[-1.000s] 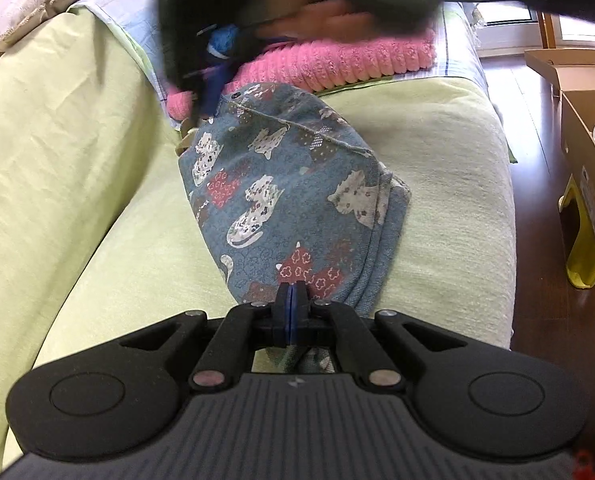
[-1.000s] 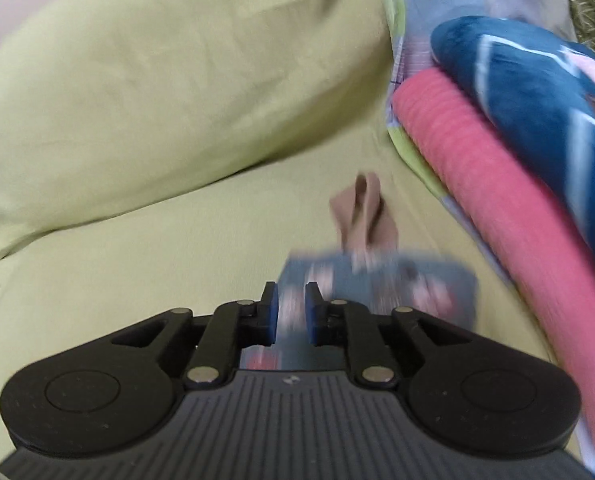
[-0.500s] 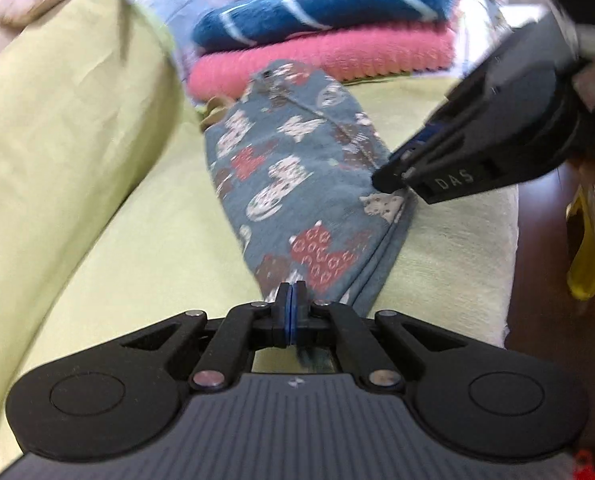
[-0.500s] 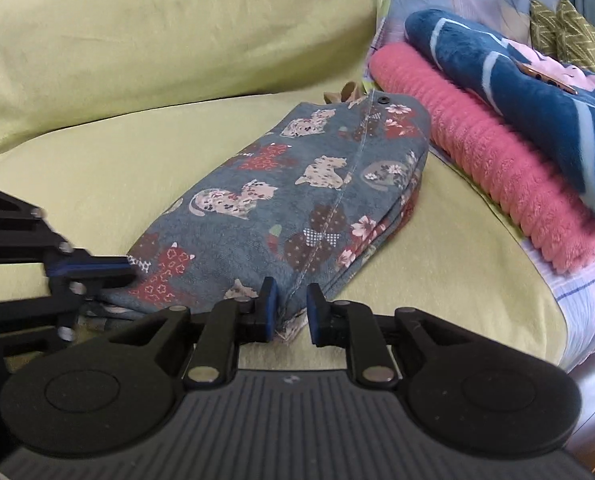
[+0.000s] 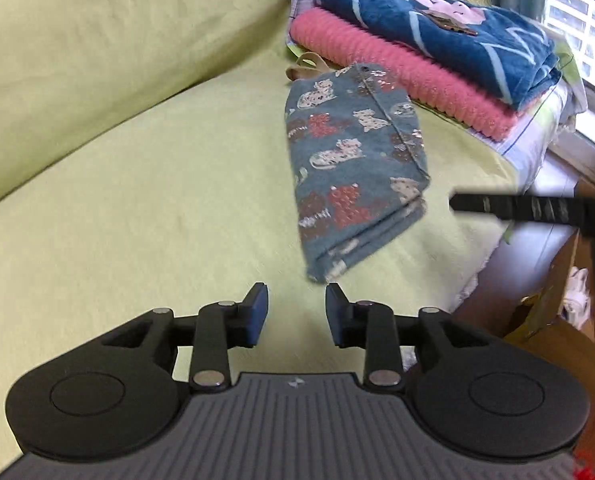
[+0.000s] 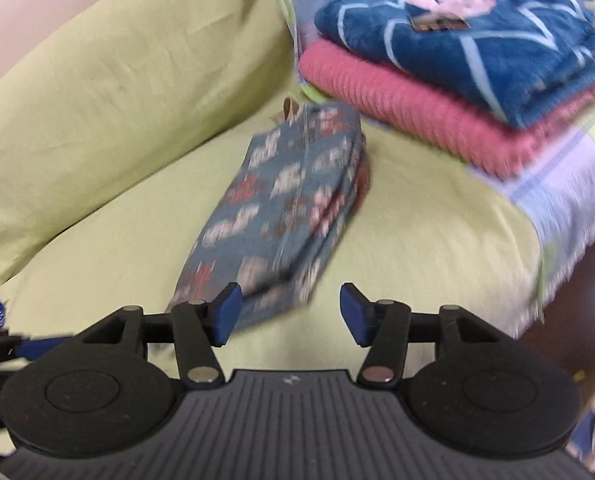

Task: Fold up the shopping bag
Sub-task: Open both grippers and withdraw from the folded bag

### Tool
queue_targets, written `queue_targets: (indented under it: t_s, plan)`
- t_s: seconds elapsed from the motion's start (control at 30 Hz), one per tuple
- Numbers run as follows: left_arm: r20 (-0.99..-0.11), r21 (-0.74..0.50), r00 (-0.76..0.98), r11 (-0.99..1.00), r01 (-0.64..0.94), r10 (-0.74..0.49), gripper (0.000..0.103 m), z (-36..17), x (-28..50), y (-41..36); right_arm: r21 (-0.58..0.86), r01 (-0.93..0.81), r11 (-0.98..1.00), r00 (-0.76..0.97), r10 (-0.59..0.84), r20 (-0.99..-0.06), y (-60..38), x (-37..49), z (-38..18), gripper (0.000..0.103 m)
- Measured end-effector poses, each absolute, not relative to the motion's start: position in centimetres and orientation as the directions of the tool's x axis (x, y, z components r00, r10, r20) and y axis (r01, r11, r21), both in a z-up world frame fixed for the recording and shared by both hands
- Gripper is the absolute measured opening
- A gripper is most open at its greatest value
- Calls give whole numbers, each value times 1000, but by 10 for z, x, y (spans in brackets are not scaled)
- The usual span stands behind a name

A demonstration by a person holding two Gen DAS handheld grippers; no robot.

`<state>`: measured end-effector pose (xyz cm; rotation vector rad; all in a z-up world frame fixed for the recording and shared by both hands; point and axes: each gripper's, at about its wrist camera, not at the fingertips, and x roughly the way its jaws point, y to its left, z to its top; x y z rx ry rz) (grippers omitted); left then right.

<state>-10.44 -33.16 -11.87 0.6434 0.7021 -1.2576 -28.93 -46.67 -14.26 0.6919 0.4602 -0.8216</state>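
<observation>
The shopping bag point(image 5: 353, 160), blue cloth printed with cats and red patches, lies folded into a long narrow stack on the green sofa seat, its tan handles point(image 5: 303, 66) poking out at the far end. My left gripper point(image 5: 295, 312) hovers just short of the bag's near end, jaws opening with nothing between them. In the right wrist view the bag point(image 6: 285, 208) lies ahead and my right gripper point(image 6: 289, 316) is also opening; the bag's near corner sits close to the left pad but the pads do not press it. A black part of the right gripper point(image 5: 537, 210) shows at the right.
A folded pink blanket point(image 5: 397, 68) with a blue one point(image 5: 437, 32) on top lies at the far end of the sofa seat point(image 5: 157, 200). The green backrest point(image 5: 97, 48) rises on the left. A cardboard box point(image 5: 557, 308) stands on the dark floor to the right.
Both grippers have let go of the bag's near end and opened. The left one has lifted and pulled back; the right one has swung away to the right, leaving the bag folded on the seat.
</observation>
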Motion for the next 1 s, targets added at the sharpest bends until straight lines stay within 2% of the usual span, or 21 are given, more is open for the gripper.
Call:
queue_targets:
  t_s: [0.13,0.27,0.43,0.6,1.0]
  plan:
    - [-780,40,164,213,976,-604,38,-114,-110,-320,370,787,493,600,-473,-645,-437,-302,-145,52]
    - [-768,37,165,215,976,-619,41,-103,-117,-310,332,801,498,579,-504,-642,-423,-310,-135,64]
    - [-757,71,193,215,974,-624,41,-97,-127,-306,301,813,499,565,-550,-615,-417,-317,-119,70]
    - [-747,95,210,211,973,-631,50,-93,-134,-303,300,811,502,570,-561,-601,-410,-324,-116,71]
    - [-744,118,248,243,963,-620,50,-93,-137,-293,277,792,544,587,-552,-593,-396,-326,-122,74]
